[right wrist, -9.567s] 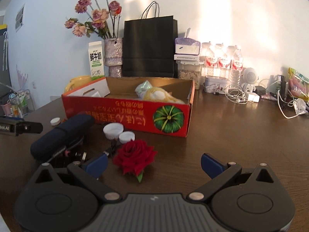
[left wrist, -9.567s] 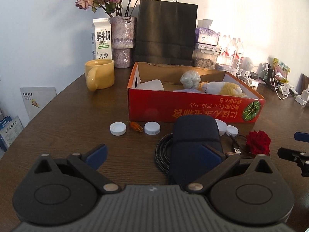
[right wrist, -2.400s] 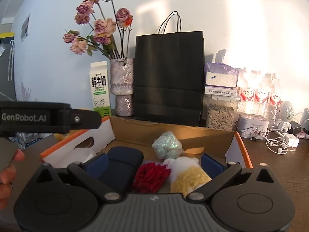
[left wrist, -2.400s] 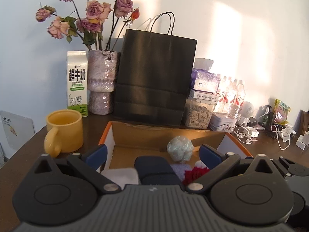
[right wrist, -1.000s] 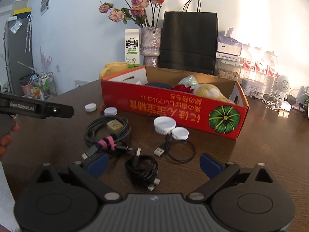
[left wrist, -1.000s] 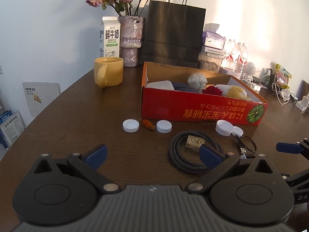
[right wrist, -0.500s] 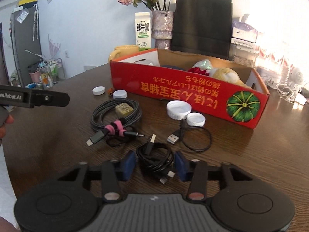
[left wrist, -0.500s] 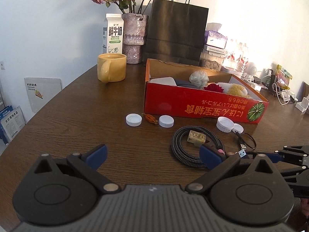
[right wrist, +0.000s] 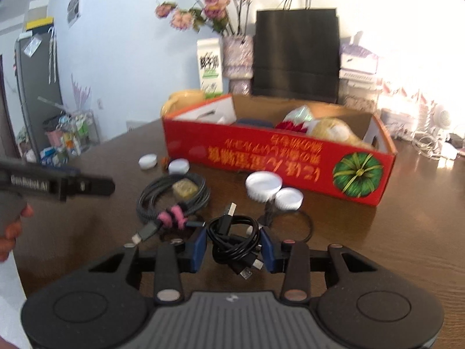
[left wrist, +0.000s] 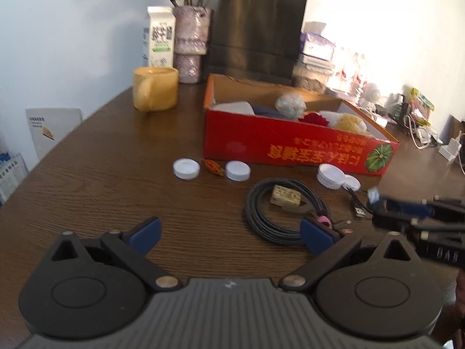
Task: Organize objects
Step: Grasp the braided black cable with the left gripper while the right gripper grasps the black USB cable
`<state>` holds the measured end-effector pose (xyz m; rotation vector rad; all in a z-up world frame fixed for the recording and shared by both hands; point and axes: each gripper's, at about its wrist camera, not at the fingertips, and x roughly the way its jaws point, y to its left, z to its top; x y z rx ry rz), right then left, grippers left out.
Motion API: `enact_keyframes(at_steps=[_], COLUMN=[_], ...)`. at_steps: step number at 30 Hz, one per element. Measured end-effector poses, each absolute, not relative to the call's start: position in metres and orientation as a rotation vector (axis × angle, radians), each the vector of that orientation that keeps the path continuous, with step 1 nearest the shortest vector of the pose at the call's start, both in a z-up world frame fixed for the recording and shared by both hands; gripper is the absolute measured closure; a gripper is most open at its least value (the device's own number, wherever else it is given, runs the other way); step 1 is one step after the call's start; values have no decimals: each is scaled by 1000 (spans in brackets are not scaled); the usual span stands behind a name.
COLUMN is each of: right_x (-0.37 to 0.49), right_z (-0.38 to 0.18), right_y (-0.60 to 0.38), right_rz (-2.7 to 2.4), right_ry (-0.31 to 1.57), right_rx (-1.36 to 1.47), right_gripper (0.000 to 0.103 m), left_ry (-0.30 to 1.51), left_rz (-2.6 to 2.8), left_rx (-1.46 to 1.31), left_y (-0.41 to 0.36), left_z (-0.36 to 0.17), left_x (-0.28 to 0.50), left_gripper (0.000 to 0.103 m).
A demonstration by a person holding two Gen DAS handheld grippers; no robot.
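Gripping a bundled black USB cable (right wrist: 234, 240), the right tongs (right wrist: 234, 250) are drawn narrow, blue pads pressed on either side of the coil. It sits in front of the red box (right wrist: 279, 157), its long axis running roughly from the tongs toward the box, one USB plug pointing up toward the box and other plugs dangling back at the tongs; motion blur hides whether it touches the desk (right wrist: 407, 232). The left tongs (left wrist: 229, 234) stand wide with nothing between them. The red box holds a red rose (left wrist: 315, 119), a yellow plush (left wrist: 350, 123), a pale crinkled ball (left wrist: 290, 104) and a dark case (left wrist: 263, 110). Before the box lie a braided cable coil (left wrist: 279, 212) and white caps (left wrist: 331, 176).
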<state>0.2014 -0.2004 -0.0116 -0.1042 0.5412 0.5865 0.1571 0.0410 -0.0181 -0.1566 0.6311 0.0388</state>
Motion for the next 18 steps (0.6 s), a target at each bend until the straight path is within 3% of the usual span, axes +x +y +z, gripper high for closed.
enact_keyframes(at_steps=[18], right_x=[237], right_z=[-1], right_y=[-228], right_rz=[452], right_ry=[412], right_rx=[-50], right_gripper=[65], left_ry=[773], left_rz=[-78], left_rx=[-113], left_y=[1], left_z=[-25], left_x=[206], left_gripper=[0])
